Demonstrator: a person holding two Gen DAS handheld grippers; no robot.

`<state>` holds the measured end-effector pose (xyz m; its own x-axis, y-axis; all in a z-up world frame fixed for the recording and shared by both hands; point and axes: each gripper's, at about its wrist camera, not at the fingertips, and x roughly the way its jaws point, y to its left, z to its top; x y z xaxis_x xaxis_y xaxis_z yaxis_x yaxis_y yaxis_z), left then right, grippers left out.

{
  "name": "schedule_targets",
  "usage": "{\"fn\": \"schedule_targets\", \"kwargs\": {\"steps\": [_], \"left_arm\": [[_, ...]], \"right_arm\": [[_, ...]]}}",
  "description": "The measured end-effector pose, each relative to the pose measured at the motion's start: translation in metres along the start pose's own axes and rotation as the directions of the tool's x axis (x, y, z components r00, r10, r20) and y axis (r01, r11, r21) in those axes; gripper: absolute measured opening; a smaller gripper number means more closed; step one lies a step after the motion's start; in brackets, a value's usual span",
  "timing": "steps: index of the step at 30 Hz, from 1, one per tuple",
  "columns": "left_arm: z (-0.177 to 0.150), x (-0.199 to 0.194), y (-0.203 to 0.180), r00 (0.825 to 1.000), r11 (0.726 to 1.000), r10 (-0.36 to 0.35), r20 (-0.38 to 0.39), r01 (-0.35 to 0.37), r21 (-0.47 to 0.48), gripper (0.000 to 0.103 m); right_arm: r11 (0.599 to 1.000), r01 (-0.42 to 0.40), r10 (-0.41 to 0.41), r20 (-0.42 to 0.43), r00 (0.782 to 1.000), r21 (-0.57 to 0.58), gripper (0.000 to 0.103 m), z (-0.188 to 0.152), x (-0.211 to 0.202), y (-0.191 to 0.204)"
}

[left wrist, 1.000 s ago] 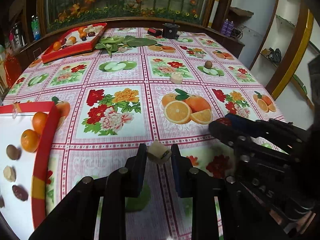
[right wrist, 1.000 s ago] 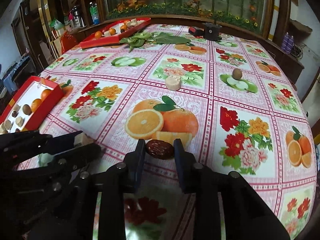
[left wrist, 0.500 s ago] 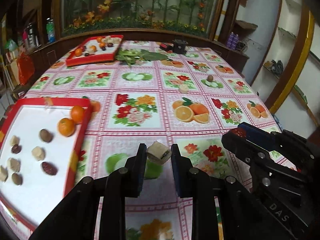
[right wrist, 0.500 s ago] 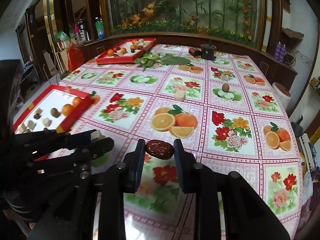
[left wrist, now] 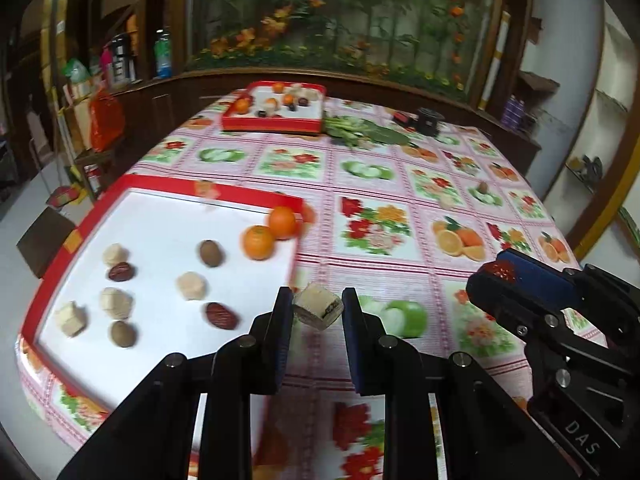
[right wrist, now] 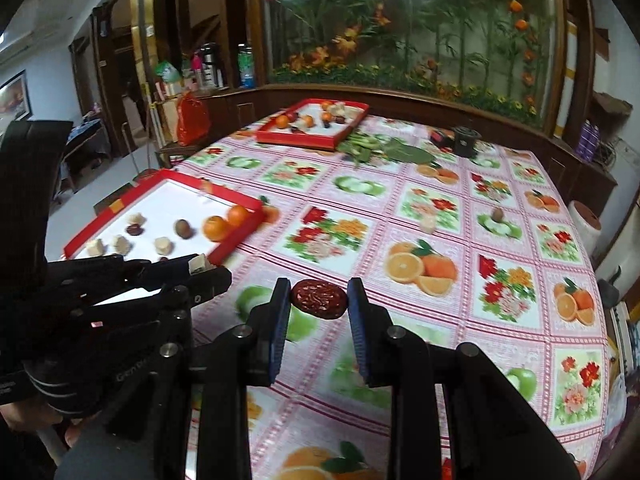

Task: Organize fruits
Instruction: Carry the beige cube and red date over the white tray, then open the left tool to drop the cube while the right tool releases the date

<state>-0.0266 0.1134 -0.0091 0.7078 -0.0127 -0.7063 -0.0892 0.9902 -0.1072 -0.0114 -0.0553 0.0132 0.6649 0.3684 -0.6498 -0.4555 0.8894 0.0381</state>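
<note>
L tool (left wrist: 317,312) grips pale cube (left wrist: 318,311), R tool (right wrist: 319,298) grips red date (right wrist: 319,297), both above tablecloth (left wrist: 400,184).

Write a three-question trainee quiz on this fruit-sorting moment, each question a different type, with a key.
1. True or false: the left gripper is shut on a pale beige cube-shaped piece.
2. What does the right gripper hold? A) an orange B) a wrinkled dark red date C) a brown nut
3. Fill in: the near red-rimmed white tray holds ___ round orange fruits.

Key: 1 true; 2 B; 3 two.
</note>
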Motion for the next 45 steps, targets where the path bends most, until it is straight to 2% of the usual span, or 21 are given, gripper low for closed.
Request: {"fn": "schedule_targets", "kwargs": {"steps": [17,30,45], "left_arm": [[0.001,-0.016,0.071,0.993,0.986,0.12,0.024,-0.116,-0.118,0.023],[0.004,-0.007,0.111,0.982,0.965,0.187,-0.003,-0.184,-0.186,0.023],[0.003,0.012,0.136,0.973,0.945,0.223,-0.057,-0.231,-0.231,0.023]], "right_arm": [[0.984,-0.126,0.13,0.02,0.991,-0.124,0.031,0.032,0.015,0.084],[0.969,-0.175,0.18,0.013,0.984,-0.173,0.031,0.052,0.031,0.126],[0.965,-0.211,0.204,-0.062,0.977,-0.155,0.031,0.055,0.083,0.15]]}}
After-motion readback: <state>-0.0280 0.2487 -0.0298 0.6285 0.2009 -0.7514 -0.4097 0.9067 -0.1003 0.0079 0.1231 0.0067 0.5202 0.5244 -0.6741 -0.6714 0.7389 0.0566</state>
